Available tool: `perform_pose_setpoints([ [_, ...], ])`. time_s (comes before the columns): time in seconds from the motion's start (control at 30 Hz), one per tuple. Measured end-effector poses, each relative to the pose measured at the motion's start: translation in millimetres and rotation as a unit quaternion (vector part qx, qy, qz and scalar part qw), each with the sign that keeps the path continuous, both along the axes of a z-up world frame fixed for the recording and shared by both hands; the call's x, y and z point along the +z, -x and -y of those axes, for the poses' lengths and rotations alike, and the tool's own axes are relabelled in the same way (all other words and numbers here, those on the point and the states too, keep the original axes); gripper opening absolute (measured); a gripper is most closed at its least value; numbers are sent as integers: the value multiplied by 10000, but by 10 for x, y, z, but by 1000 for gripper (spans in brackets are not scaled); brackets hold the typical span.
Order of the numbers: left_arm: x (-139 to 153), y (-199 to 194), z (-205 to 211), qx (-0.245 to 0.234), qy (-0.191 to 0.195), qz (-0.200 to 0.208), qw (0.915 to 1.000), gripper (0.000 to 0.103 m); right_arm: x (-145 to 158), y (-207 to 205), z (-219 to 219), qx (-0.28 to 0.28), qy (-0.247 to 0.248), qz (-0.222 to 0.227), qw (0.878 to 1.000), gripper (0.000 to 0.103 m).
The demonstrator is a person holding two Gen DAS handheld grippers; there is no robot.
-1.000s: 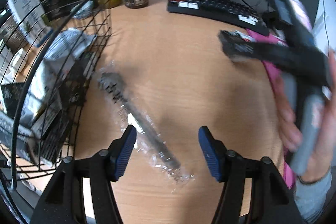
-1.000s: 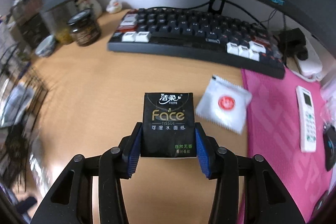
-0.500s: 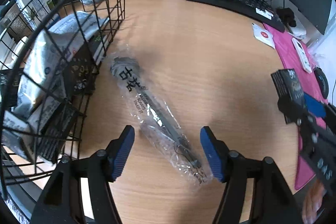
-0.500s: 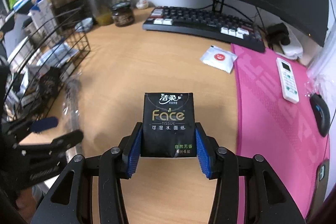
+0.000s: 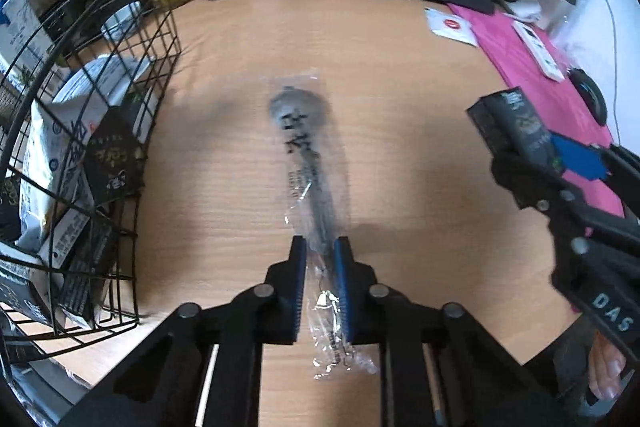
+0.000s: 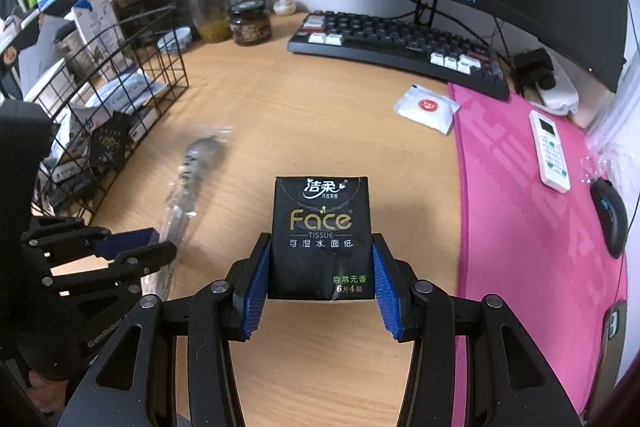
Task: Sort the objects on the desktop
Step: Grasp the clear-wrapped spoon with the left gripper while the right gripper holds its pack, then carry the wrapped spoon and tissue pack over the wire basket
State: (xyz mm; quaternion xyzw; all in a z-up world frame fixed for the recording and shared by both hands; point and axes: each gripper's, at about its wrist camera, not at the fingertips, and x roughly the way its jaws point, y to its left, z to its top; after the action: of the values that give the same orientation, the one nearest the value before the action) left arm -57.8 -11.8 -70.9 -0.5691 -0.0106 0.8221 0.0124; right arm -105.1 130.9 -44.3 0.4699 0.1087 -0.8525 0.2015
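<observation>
The left gripper (image 5: 320,259) has just closed on the handle end of the clear-wrapped dark plastic spoon (image 5: 306,155) lying on the wooden tabletop (image 5: 400,131), ready to lift. At its 9 o'clock waits the black wire basket (image 5: 132,163). The right gripper (image 6: 322,267) clamps a black tissue pack (image 6: 322,231), likely for the same basket.
</observation>
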Motion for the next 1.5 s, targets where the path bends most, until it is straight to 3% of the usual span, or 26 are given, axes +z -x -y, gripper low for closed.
perform_pose_setpoints([
  [0.07,-2,16,42,95,-123,-5,9999,18,-16,-1,-5,-17,-5,17,10000,47],
  [0.2,-21,69,77,232,68,-28,9997,50,-37,4,2,11,-17,28,10000,47],
  [0.57,-107,328,-11,165,186,-20,9997,54,-106,59,-8,-21,-28,86,10000,47],
  [0.67,-111,334,-3,136,120,-44,9998,53,-118,80,-19,-20,-24,91,10000,47],
  [0.73,-111,349,-7,124,114,-58,9998,45,-138,101,-20,-33,-37,122,9999,47],
  [0.8,-106,350,-15,101,91,-58,9999,27,-152,109,-20,-29,-31,146,9999,47],
  [0.87,-100,335,-35,29,102,-53,9999,17,-162,113,-17,-21,-22,165,9999,47],
  [1.17,11,245,-94,-80,98,-113,9999,12,-73,64,-30,-21,9,68,10000,47],
  [1.37,609,78,-80,-163,111,-716,9972,12,258,-11,58,74,171,-213,9996,47],
  [1.5,1064,-81,133,85,242,-1238,9920,12,627,-101,278,347,388,-532,9972,47],
])
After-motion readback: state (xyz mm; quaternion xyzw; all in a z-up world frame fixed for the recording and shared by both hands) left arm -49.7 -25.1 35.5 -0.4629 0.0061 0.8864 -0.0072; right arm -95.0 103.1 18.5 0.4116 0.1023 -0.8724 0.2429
